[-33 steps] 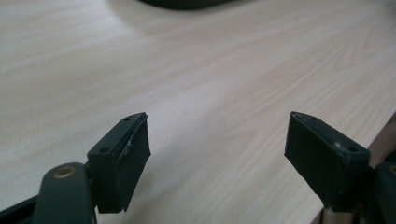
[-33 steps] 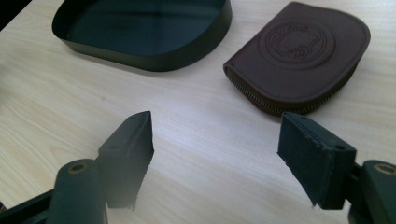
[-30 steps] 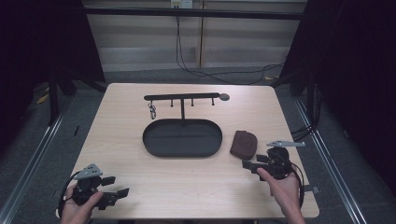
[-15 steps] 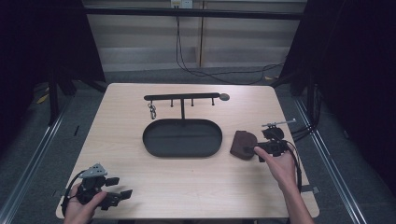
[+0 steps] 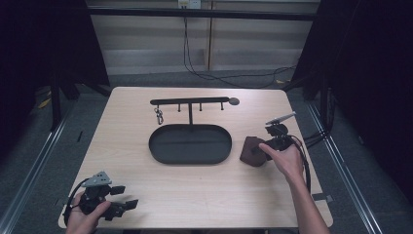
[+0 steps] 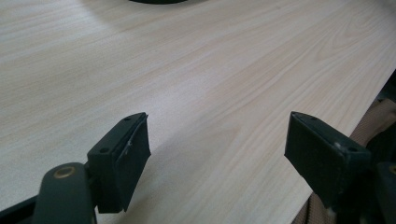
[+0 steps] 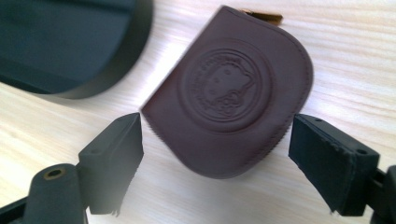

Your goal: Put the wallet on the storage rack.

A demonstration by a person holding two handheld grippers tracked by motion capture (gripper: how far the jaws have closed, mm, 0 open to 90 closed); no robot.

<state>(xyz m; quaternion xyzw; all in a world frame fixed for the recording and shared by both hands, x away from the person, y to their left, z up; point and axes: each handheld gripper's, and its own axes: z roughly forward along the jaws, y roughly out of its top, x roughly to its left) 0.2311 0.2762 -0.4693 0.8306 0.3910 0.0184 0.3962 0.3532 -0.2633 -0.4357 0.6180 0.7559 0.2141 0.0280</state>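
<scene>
Right gripper point(image 7: 215, 140): jaws just spread wide, now straddling the brown leather pouch point(image 7: 231, 91) without touching it. It has moved up from the table's near edge since a second ago. Pouch lies flat near the right edge, beside the black tray point(image 5: 190, 144). Grab looks imminent. Left gripper point(image 6: 217, 154) agape, idle at the near-left corner.

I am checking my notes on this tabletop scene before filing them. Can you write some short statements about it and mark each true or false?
1. The brown leather pouch lies on the wooden table. True.
2. The pouch sits inside the black oval tray. False: it lies beside the tray.
3. The right gripper is open around the pouch. True.
4. The left gripper holds a key ring. False: its jaws are open with nothing between them.
</scene>
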